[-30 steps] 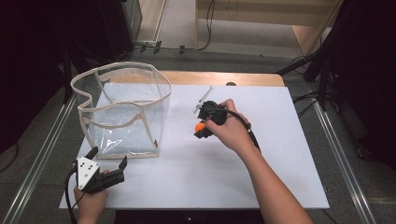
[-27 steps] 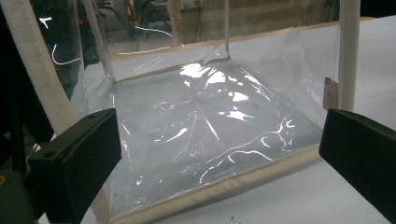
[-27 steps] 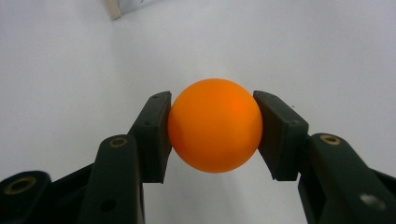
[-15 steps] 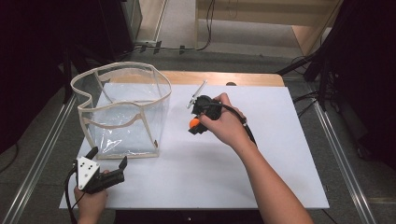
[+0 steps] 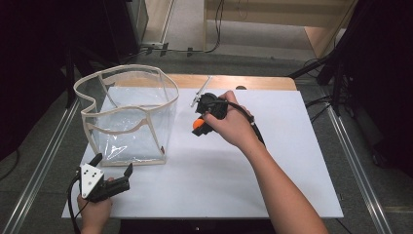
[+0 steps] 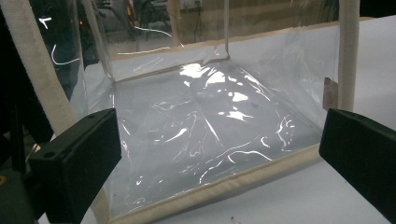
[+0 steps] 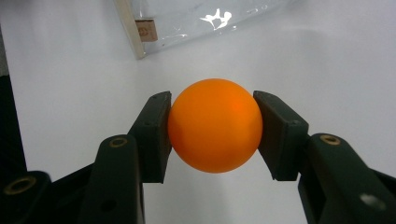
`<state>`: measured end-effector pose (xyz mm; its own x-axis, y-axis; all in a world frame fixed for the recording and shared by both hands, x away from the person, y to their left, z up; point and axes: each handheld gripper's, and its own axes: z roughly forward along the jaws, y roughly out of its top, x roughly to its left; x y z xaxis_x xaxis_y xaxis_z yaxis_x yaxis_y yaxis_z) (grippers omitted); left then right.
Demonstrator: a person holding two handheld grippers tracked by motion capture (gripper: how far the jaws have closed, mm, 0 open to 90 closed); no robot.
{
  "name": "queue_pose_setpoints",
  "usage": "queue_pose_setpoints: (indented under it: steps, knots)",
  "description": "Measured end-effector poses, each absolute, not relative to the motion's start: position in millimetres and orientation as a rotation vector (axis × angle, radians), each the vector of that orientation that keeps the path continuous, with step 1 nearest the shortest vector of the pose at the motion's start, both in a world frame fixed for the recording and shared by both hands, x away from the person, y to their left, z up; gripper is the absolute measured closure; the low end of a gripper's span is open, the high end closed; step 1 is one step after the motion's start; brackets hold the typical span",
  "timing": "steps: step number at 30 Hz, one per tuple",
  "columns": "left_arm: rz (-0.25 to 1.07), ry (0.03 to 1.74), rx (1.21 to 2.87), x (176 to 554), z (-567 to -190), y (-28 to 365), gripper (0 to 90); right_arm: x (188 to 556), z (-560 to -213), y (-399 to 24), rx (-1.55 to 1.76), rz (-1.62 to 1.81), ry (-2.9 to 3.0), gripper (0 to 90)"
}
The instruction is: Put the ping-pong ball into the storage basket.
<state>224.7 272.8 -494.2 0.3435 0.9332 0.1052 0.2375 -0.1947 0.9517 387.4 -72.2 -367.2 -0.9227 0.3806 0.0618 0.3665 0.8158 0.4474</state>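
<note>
The orange ball [image 7: 214,125] sits clamped between the two black jaws of the right claw [image 7: 213,133], each pad pressed flat against one side of it, and it is lifted clear of the white surface [image 7: 327,56] beneath. In the high view the ball [image 5: 197,125] shows as a small orange spot at the tip of the right claw [image 5: 200,126], held over the middle of the surface, just to the right of the clear bag [image 5: 127,114] with its cream edging. The right gripper view adds the grip itself and a corner of the bag [image 7: 177,21] lying beyond the ball. The left claw [image 5: 113,170] rests at the near left edge of the surface with its jaws spread wide and nothing between them; its own view looks into the bag [image 6: 210,121] through the transparent wall, the jaws [image 6: 219,163] standing well apart on either side.
</note>
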Motion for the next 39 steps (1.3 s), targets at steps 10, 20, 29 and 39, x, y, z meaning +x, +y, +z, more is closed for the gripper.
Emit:
queue_pose_setpoints:
  steps: [10,20,29,39]
  knots:
    - [0.922,1.064,1.661,225,-494,273,0.0,388,-358,-66,0.580,0.718,2.967,47.4]
    - [0.921,1.064,1.659,225,-494,273,0.0,390,-349,-57,0.550,0.713,2.973,47.4]
    - [0.919,1.064,1.656,225,-494,273,0.0,393,-338,-51,0.532,0.711,2.975,47.4]
    - [0.917,1.065,1.652,225,-494,273,0.0,397,-331,-46,0.519,0.715,2.984,47.4]
